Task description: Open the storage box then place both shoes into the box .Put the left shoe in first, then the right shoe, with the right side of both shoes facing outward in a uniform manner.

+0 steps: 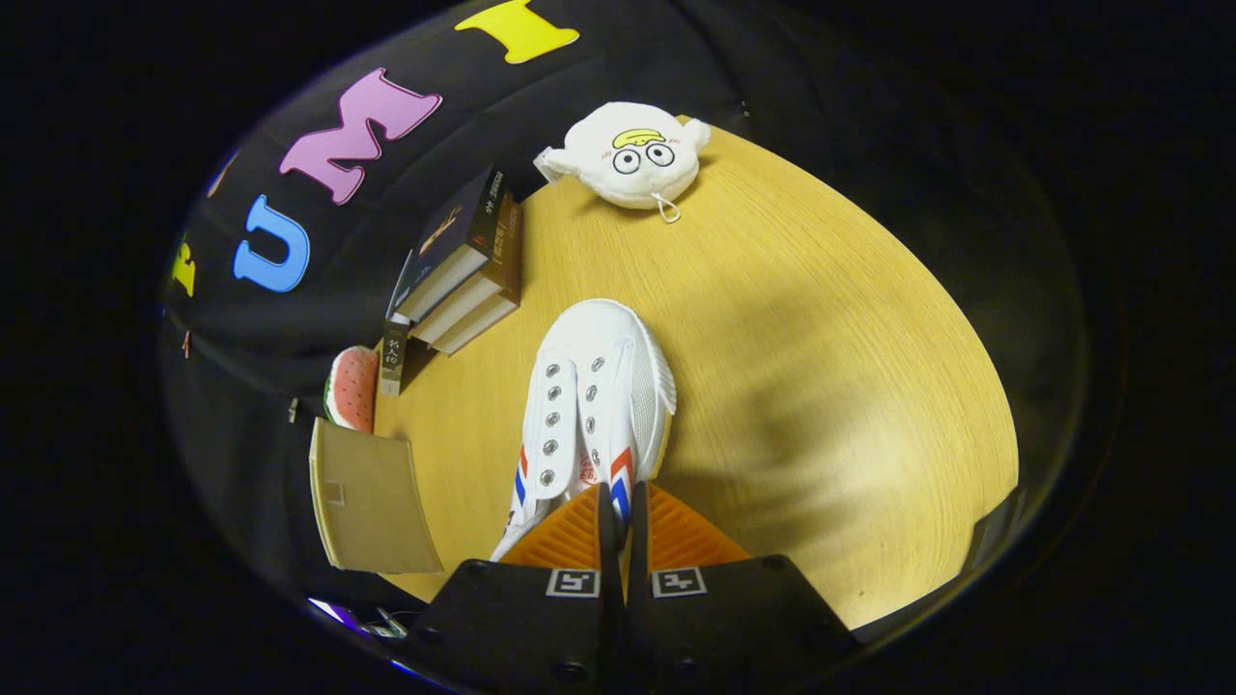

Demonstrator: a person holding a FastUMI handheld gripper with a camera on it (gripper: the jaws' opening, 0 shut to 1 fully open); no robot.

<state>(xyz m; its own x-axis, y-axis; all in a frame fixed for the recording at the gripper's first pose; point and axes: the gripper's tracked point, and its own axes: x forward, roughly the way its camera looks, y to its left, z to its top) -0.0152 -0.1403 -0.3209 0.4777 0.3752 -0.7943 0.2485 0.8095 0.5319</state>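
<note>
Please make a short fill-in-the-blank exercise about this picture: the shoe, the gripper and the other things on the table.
1. The gripper is shut on the collar of the white ____, whose toe points away from it.
2. A stack of ____ lies on the wooden table beside the black cloth wall.
3. The white plush toy lies at the far edge of the table, ____ the shoe's toe.
4. Near the cardboard flap is a toy slice of ____.

Missing words: shoe; books; beyond; watermelon
</note>
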